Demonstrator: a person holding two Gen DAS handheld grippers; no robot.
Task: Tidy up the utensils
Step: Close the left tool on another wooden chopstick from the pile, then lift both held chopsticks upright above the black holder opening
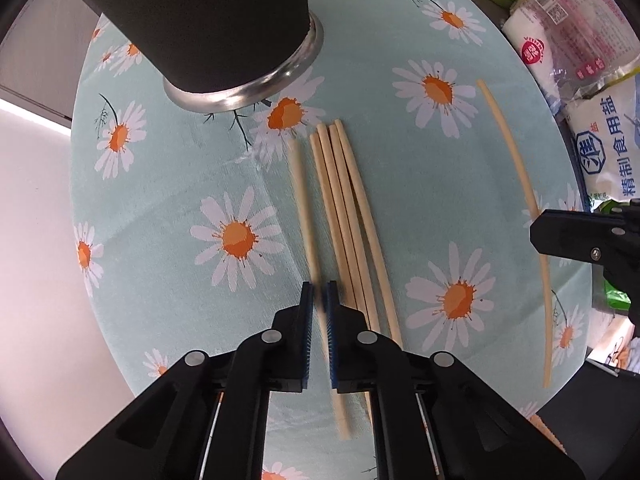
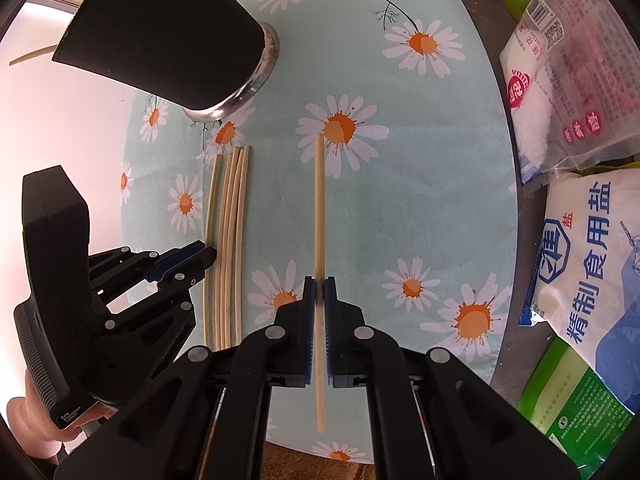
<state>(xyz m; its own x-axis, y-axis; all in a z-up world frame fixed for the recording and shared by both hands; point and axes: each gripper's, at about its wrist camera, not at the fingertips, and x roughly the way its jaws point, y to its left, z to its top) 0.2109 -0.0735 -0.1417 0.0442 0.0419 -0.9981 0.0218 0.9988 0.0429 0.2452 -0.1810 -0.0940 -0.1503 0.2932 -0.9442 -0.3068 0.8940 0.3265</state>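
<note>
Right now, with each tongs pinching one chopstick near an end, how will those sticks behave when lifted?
Each chopstick looks thin, stiff and light, so it should lift without bending. Pinched near one end by the right tongs, it may droop or pivot. The left tongs risk the same with theirs.

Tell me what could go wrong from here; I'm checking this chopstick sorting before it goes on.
1. The left gripper pinches one chopstick right beside the four loose chopsticks; lifting could drag or scatter them.
2. The right gripper holds its chopstick in a thin pinch, so it may pivot or slip.
3. The black holder looks tall; a long stick could knock it.
</note>
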